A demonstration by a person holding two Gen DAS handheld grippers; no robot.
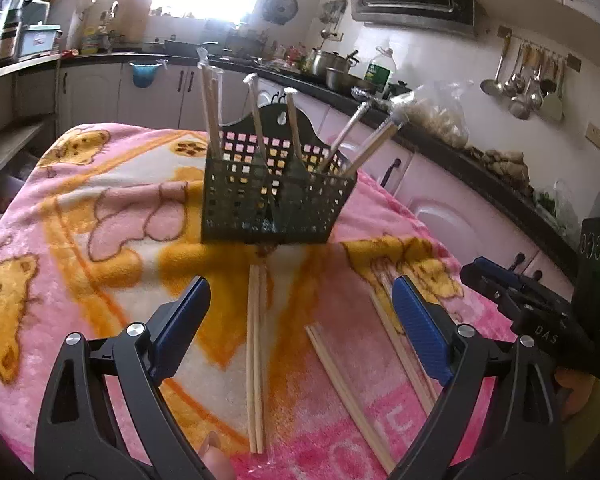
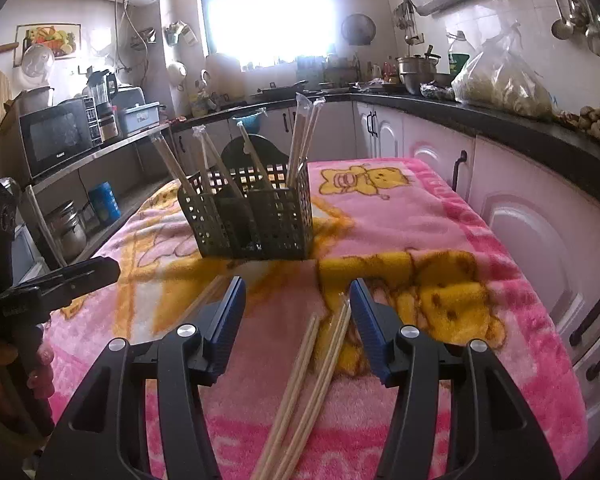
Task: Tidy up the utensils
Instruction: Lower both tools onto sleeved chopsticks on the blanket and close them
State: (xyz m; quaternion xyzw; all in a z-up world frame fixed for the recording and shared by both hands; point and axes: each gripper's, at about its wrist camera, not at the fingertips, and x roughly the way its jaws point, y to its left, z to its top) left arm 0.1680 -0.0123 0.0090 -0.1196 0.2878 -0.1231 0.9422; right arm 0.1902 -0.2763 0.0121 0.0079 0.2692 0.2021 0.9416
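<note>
— Chopsticks lay loose on the table's blanket, between the near edge and the basket mid-table; both tongs, left and right, stood open, empty.
— Risk?
— Probably pinching plush cloth, or nudging the pairs apart.

Baskets: one black basket stands on the blanket.
Wrapped chopstick pairs in the basket: five, as far as I can count; one is at the left end.
Chopstick pairs lying flat: three; one in the middle, one beside it, one partly hidden.
Blankets: one pink blanket.
Tools: two, left tool and right tool.
</note>
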